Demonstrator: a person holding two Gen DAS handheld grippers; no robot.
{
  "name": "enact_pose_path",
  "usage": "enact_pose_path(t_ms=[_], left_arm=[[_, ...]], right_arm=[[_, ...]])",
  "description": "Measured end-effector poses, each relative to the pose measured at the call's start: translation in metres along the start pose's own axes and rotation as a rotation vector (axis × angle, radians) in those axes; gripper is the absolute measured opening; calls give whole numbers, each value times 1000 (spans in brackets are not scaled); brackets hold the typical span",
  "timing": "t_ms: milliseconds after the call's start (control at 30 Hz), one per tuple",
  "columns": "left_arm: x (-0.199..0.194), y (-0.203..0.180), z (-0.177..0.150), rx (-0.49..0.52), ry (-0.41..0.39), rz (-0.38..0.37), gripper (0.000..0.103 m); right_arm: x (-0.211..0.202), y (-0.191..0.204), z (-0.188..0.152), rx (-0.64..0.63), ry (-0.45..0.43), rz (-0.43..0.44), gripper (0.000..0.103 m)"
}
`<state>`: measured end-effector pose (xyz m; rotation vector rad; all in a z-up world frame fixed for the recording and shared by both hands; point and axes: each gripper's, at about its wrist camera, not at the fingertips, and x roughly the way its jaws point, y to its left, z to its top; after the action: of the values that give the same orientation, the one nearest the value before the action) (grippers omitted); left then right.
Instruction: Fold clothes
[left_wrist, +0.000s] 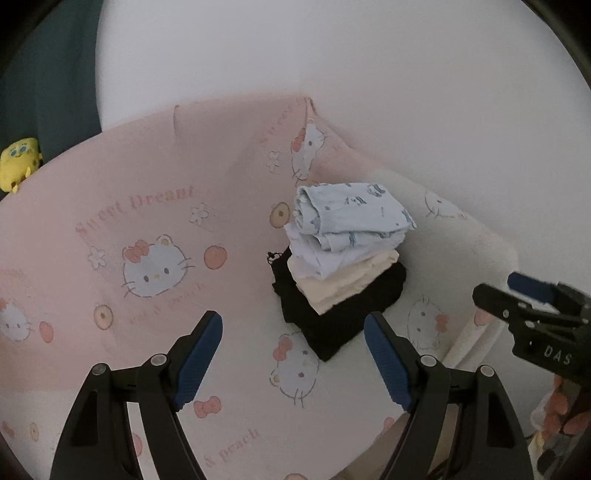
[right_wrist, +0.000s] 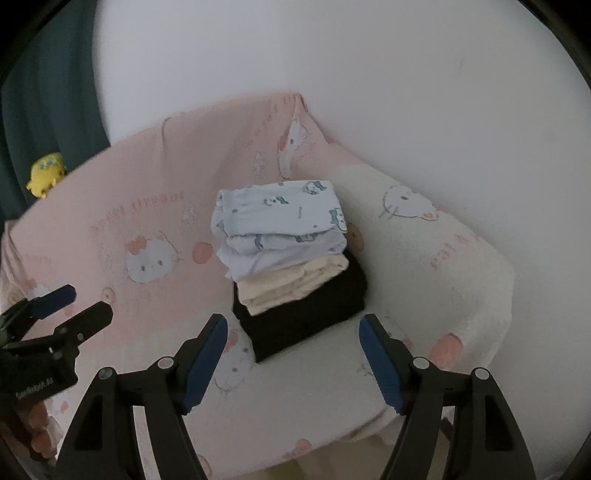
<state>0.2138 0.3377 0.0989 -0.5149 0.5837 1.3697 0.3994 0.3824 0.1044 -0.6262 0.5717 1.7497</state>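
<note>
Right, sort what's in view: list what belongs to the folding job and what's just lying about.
Job:
- blue top, topmost of the folded stack
- white garment
- cream garment
- black garment, at the bottom
- left gripper and right gripper, fingers apart, nothing held

Lying about:
- yellow toy at the bed's far edge
- pink sheet
- pillow
- dark curtain

Left gripper (left_wrist: 293, 360) and right gripper (right_wrist: 293, 360) angled downward, jaws apart, empty.

Both wrist cameras look forward and down over their own fingers, from near. They share the stack (left_wrist: 343, 266) (right_wrist: 291, 258) on the bed (left_wrist: 147, 184) (right_wrist: 147, 177).
</note>
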Motion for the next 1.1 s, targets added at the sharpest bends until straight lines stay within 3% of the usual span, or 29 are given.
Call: enact_pose_path(t_ms=[567,833,1100], left_arm=[[-63,19,-39,-71,-71,-78,78],[-63,41,-40,-101,-30,-177,78],[-76,51,-33,-50,-79,-191,78]], right_arm=[[-67,48,-27,-5,-34,-110,73],[-80,80,-29,20,-72,-122,73],[-88,102,-22,0,-61,-159,74]])
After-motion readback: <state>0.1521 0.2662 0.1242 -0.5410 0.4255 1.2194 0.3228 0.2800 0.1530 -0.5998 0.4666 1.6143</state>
